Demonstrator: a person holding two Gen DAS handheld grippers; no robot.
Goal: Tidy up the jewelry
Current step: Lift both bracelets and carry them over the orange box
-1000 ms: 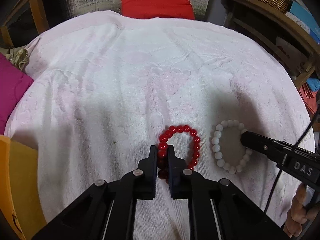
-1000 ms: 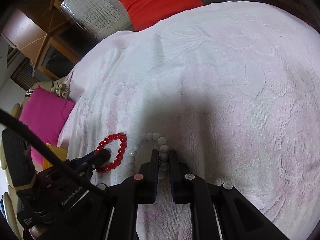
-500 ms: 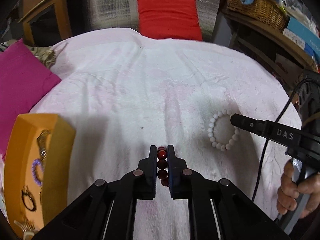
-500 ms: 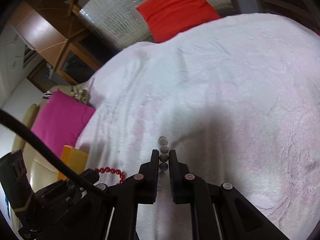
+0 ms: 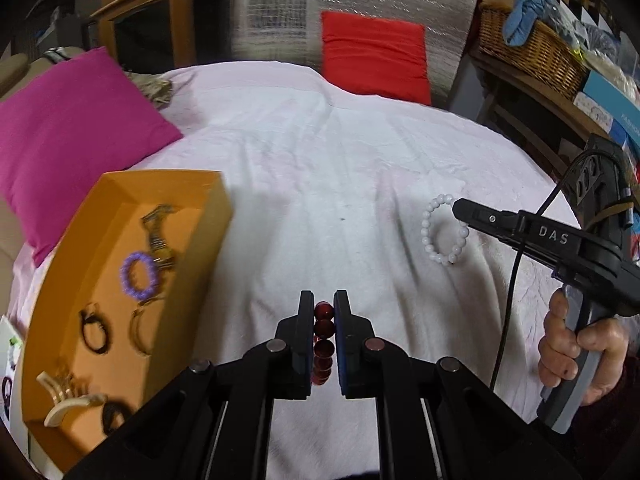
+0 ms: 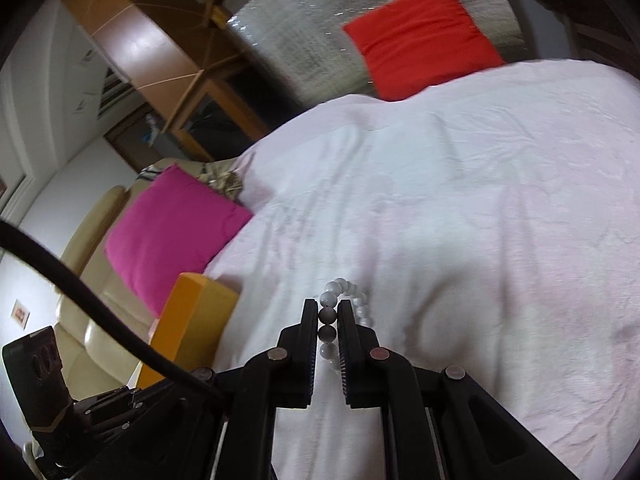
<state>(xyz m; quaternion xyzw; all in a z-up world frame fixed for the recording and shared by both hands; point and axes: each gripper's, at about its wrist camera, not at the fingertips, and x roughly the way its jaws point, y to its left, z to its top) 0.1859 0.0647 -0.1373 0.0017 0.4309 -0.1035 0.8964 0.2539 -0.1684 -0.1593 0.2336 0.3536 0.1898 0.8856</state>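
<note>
Both bracelets now off the pink towel (image 5: 360, 184). Left gripper (image 5: 323, 308) clamps the red bead bracelet (image 5: 323, 344), right gripper (image 6: 329, 308) the white bead bracelet (image 6: 340, 292). Orange jewelry tray (image 5: 120, 200) came into view.

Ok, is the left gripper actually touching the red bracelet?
Touching. The left wrist view shows the left gripper closed on the red bracelet, beads pinched between both pads.

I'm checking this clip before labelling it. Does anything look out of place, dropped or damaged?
Nothing stands out. The left gripper is shut on the red bead bracelet, the right gripper on the white bead bracelet; both strands look intact. The orange tray sits upright on the white towel.
</note>
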